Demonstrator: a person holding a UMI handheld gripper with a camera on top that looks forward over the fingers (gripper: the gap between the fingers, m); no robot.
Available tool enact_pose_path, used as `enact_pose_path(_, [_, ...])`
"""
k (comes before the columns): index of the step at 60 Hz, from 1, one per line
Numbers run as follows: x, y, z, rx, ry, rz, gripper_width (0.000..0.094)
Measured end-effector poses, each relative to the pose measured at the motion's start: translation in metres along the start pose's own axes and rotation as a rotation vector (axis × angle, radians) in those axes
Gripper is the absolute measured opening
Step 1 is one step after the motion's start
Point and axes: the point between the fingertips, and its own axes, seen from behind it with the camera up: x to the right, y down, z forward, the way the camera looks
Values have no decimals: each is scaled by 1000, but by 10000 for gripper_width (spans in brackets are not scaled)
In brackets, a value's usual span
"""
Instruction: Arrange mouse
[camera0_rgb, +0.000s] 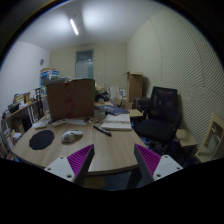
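Note:
A grey mouse (72, 136) lies on the round wooden table (110, 150), just right of a dark round mouse mat (41, 140). My gripper (112, 162) is held above the near edge of the table, well short of the mouse, which lies ahead and to the left of the fingers. The fingers are open and empty, with the magenta pads (80, 158) apart and bare table between them.
A large cardboard box (70, 98) stands at the back of the table. Papers and a notebook (118, 124) and a dark pen (103, 131) lie at the right of it. A black office chair (160, 115) stands right of the table. Shelves (20, 110) stand at the left.

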Motion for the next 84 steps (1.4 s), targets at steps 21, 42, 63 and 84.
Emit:
enact_pose_path(21, [-111,3,86,-126,-207,12,834])
enact_pose_path(42, [-221,39,190,-302,-295,24,837])
enact_pose_path(63, [-241,34,268,-312,-167,-38,845])
enact_pose_path(84, [-241,33,282,-304,-105,-46,508])
